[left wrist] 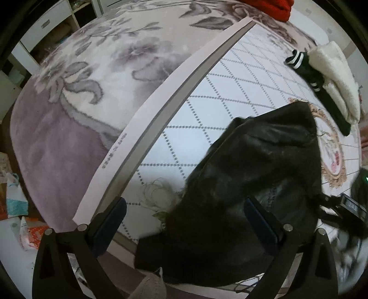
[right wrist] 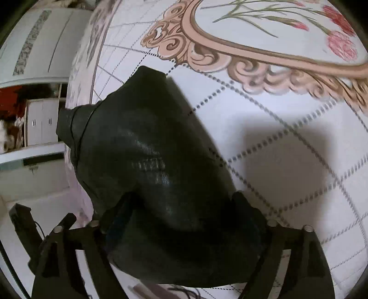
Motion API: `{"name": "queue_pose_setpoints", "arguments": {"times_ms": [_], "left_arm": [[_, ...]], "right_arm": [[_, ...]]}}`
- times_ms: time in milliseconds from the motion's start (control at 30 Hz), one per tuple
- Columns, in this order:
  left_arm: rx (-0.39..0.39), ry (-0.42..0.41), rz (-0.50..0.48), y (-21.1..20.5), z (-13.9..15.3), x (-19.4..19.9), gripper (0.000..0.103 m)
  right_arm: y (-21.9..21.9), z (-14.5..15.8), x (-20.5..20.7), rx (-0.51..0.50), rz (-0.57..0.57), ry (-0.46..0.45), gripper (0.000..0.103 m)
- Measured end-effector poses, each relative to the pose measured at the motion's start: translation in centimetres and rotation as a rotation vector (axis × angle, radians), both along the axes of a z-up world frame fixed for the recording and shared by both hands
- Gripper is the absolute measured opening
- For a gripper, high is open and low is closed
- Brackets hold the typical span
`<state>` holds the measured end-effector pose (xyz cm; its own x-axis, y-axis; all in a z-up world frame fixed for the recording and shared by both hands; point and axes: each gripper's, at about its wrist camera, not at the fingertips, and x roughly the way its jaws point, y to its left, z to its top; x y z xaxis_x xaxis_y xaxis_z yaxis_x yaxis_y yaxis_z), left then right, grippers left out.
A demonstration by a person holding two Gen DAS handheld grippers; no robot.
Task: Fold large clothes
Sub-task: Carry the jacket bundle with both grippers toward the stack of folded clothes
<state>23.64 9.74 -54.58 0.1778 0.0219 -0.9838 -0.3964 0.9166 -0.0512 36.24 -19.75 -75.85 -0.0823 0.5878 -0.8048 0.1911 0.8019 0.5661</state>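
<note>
A black garment (left wrist: 260,172) lies crumpled on the white quilted bed cover (left wrist: 218,92), near the bed's front edge. My left gripper (left wrist: 184,220) points straight down over the garment's left part. Its jaws are spread wide and its fingers (left wrist: 110,225) hold nothing. In the right wrist view the same black garment (right wrist: 149,156) is bunched up and fills the gap of my right gripper (right wrist: 177,218). The jaws stand wide, cloth drapes over the fingertips, and I see no pinch. A dark blurred device (left wrist: 347,207), probably the right gripper, shows at the right edge of the left wrist view.
A folded white fleece (left wrist: 335,78) on a black striped garment (left wrist: 301,62) sits at the far right of the bed. A purple floral blanket (left wrist: 80,115) covers the left side, and a red cloth (left wrist: 276,7) lies at the far end. White drawers (right wrist: 41,124) stand beside the bed.
</note>
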Motion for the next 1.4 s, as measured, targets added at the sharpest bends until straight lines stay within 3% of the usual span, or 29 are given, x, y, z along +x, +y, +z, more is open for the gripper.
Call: {"name": "queue_pose_setpoints", "arguments": {"times_ms": [67,133,233,333,433,533,600,633,667,700,767,900,967,1033,1067,1100,1167,1300,1400], "left_arm": [[0.038,0.006,-0.001,-0.3,0.1,-0.5,0.103],[0.076,0.015,-0.004,-0.5,0.2,-0.9,0.103],[0.091,0.034,-0.009,-0.9,-0.1,-1.3,0.103],[0.088,0.036,0.014,-1.2,-1.2,-1.3,0.103],[0.111,0.047,0.018,-1.6,-2.8,-1.0,0.103],[0.097,0.066,0.033,-1.5,-5.0,-1.0,0.103],[0.074,0.058,0.042,-1.2,-5.4,-1.1,0.103],[0.066,0.053,0.042,-1.0,-5.5,-1.2,0.103],[0.062,0.052,0.044,-0.9,-5.6,-1.3,0.103],[0.052,0.047,0.045,-0.7,-5.8,-1.4,0.103],[0.020,0.036,0.052,-0.3,-6.1,-1.6,0.103],[-0.035,0.020,0.051,0.4,-6.6,-1.6,0.103],[-0.049,0.027,0.056,0.8,-6.3,-1.5,0.103],[-0.048,0.027,0.081,1.6,-4.8,-2.1,0.103],[-0.059,0.010,0.099,2.1,-3.8,-2.7,0.103],[-0.075,-0.008,0.119,2.6,-3.0,-3.4,0.103],[-0.096,-0.039,0.182,3.8,-1.7,-5.2,0.103],[-0.237,-0.027,0.281,5.5,-3.5,-7.1,0.103],[-0.350,-0.030,0.330,5.7,-5.9,-6.7,0.103]], "right_arm": [[-1.1,0.3,-2.7,-0.001,-0.127,0.053,0.071],[-1.3,-0.1,-6.0,0.005,-0.206,0.174,0.071],[0.3,0.4,-8.5,0.004,-0.061,0.345,0.074],[-0.3,5.8,-6.2,-0.155,0.027,0.143,0.074],[-0.2,10.0,-2.1,-0.188,0.099,-0.063,0.074],[1.2,9.7,2.3,-0.201,0.196,-0.155,0.080],[2.7,7.3,5.2,-0.115,0.227,-0.112,0.078],[3.4,6.4,6.0,-0.039,0.236,-0.082,0.068],[4.4,5.3,7.2,-0.021,0.243,-0.061,0.029],[4.8,5.0,8.0,-0.042,0.246,-0.065,0.019],[4.9,4.4,8.9,-0.057,0.211,-0.063,0.011],[3.9,1.1,10.0,-0.096,0.103,0.044,0.010],[4.1,0.3,10.8,-0.098,0.078,0.085,0.012],[4.3,1.9,11.3,-0.103,0.123,0.056,0.019],[4.3,2.9,11.0,-0.095,0.138,0.042,0.032],[3.8,4.0,10.8,-0.085,0.144,0.026,0.051],[1.8,6.6,9.4,-0.060,0.116,-0.025,0.072],[-2.8,7.8,4.6,-0.001,0.015,0.003,0.075],[-4.5,4.9,0.0,0.074,-0.081,0.092,0.077]]}}
